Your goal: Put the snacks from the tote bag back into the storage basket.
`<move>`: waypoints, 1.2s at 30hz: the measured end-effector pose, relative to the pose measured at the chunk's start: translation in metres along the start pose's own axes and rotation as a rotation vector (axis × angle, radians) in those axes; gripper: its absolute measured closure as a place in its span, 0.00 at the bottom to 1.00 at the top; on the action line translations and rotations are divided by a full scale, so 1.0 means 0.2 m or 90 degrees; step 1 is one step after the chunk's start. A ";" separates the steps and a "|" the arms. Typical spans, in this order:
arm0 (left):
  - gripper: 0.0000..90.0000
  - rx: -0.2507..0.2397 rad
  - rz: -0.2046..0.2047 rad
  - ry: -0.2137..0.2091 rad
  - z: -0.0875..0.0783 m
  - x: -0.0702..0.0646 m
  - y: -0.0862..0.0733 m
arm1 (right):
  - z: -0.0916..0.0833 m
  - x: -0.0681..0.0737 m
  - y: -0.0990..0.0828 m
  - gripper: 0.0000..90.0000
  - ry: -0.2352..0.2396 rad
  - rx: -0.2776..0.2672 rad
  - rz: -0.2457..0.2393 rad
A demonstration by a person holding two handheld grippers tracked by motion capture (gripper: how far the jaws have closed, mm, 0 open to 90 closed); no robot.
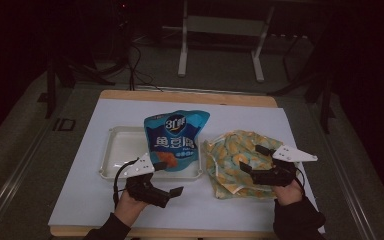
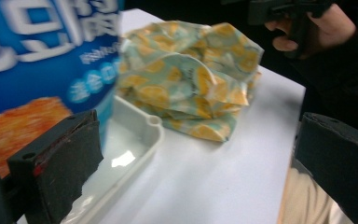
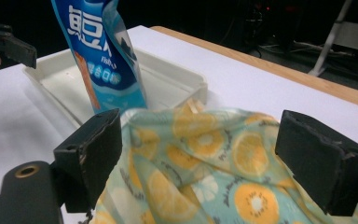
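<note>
Cloth (image 3: 205, 172) between right claw (image 3: 200, 163) jaws

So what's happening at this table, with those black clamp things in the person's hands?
A person holds a hand-held gripper in each hand. The right gripper hovers open over a crumpled orange-print cloth bag, its fingers on either side of the fabric without clamping it. The left gripper is open too, near the front of a white tray where a blue snack pouch stands upright. Nothing is gripped yet.
</note>
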State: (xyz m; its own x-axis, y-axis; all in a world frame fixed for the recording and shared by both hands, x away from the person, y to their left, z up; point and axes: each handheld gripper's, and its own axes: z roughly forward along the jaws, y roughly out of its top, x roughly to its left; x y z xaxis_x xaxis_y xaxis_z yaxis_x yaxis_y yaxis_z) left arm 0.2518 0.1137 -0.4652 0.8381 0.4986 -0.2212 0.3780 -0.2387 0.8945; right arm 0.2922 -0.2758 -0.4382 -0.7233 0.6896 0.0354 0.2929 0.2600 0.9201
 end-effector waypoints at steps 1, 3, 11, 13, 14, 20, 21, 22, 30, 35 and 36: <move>0.01 0.000 0.000 0.000 0.00 0.00 0.00 | 0.00 0.00 0.00 0.16 0.000 0.000 0.000; 0.01 0.011 0.012 0.004 0.03 -0.02 0.00 | -0.03 -0.02 -0.03 0.16 -0.012 0.001 0.007; 0.01 0.016 0.029 -0.023 0.13 -0.03 0.03 | -0.11 -0.05 -0.13 0.16 -0.044 0.003 0.012; 0.01 0.018 0.033 -0.030 0.14 -0.03 0.03 | -0.13 -0.05 -0.15 0.16 -0.052 0.006 0.013; 0.01 0.022 0.034 -0.032 0.15 -0.03 0.03 | -0.14 -0.05 -0.16 0.16 -0.055 0.005 0.013; 0.01 0.032 0.032 -0.045 0.19 -0.03 0.03 | -0.19 -0.06 -0.21 0.16 -0.064 0.010 0.014; 0.01 0.032 0.033 -0.045 0.20 -0.04 0.02 | -0.20 -0.06 -0.22 0.16 -0.068 0.009 0.015; 0.01 0.032 0.033 -0.045 0.20 -0.04 0.02 | -0.20 -0.06 -0.22 0.16 -0.068 0.009 0.015; 0.01 0.049 0.038 -0.054 0.25 -0.05 0.01 | -0.26 -0.04 -0.28 0.16 -0.094 0.009 0.014; 0.01 0.057 0.043 -0.047 0.27 -0.05 -0.01 | -0.29 -0.03 -0.33 0.16 -0.107 0.000 0.019; 0.01 0.055 0.045 -0.047 0.27 -0.05 -0.01 | -0.29 -0.03 -0.33 0.16 -0.107 0.000 0.019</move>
State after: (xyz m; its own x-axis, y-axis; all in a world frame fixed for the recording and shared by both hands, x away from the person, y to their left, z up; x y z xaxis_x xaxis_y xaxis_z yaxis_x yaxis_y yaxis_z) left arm 0.2634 0.0636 -0.4866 0.8893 0.4161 -0.1897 0.3470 -0.3439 0.8725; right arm 0.2413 -0.3373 -0.4757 -0.5998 0.8001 -0.0036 0.3120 0.2380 0.9198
